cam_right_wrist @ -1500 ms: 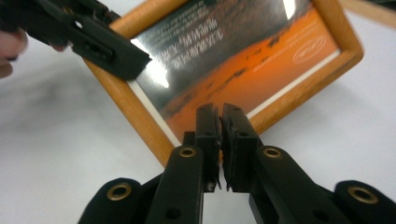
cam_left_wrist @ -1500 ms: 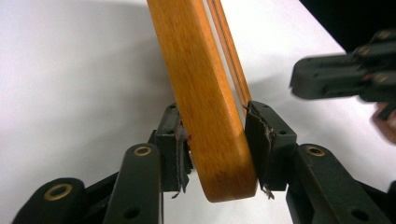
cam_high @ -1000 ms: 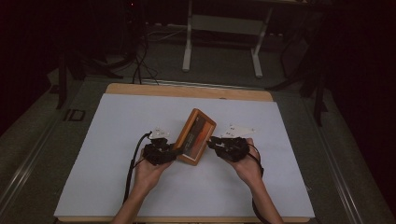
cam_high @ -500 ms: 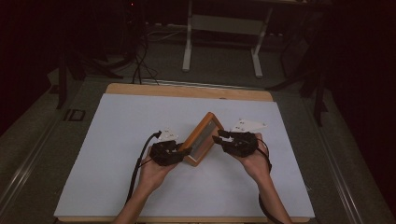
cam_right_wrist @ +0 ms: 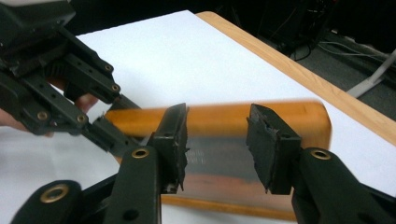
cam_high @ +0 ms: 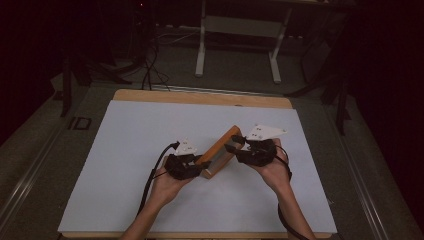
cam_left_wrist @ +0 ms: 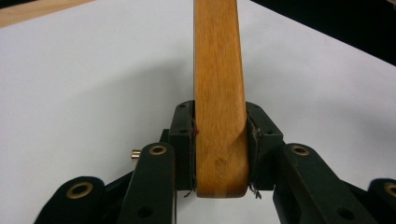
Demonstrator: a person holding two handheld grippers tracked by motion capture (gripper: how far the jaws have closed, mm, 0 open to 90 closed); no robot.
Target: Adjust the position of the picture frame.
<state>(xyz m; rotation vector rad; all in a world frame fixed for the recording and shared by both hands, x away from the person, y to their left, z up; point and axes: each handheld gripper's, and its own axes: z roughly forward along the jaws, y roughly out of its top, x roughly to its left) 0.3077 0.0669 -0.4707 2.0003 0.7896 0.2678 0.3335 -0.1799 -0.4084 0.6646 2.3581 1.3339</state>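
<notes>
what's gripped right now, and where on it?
The left gripper clamps the wooden frame by its rounded end, a pad on each face. The right gripper has just been opening; its pads stand apart before the frame, holding nothing.

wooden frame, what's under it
The white table sheet lies under the frame, which the left gripper clamps by one edge, tilted up. Whether its far edge rests on the sheet cannot be told.

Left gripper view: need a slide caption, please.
Left tool clamped on the edge of an upright wooden frame above the white table.
</notes>
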